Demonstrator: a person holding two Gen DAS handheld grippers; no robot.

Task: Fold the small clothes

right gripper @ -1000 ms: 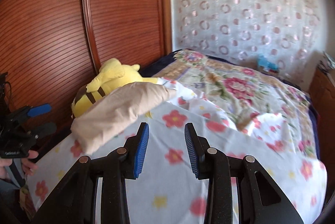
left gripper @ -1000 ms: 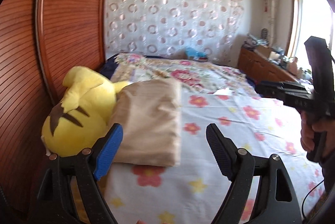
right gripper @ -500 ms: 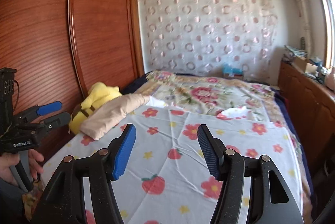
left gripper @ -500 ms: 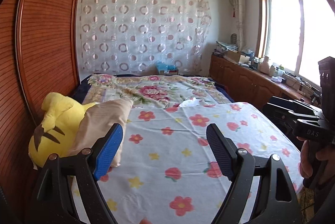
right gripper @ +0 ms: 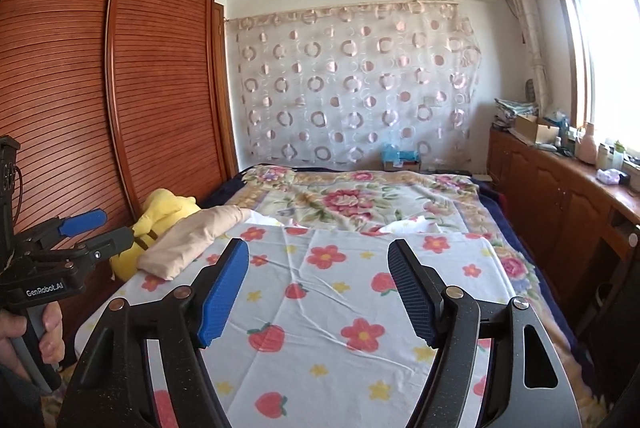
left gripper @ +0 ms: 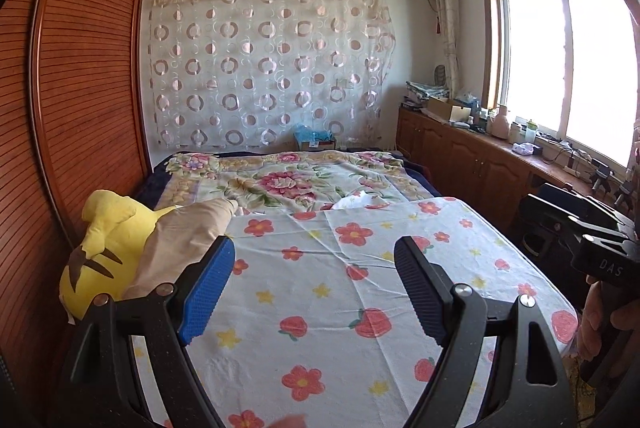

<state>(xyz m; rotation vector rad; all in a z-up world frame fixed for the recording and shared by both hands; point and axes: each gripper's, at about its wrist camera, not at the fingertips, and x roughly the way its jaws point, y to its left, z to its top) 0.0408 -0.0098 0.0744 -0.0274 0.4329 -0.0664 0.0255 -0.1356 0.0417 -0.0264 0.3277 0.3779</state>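
Lying folded, soft beige cloth against plush toy.

The left tool is hovering with jaws spread wide and empty over the white flower-printed bed sheet. A folded beige cloth is lying against a yellow plush toy beside the ribbed wooden wardrobe.

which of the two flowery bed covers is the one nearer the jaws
The white sheet with small red flowers and strawberries; the big-rose blanket lies beyond it, toward the curtain.
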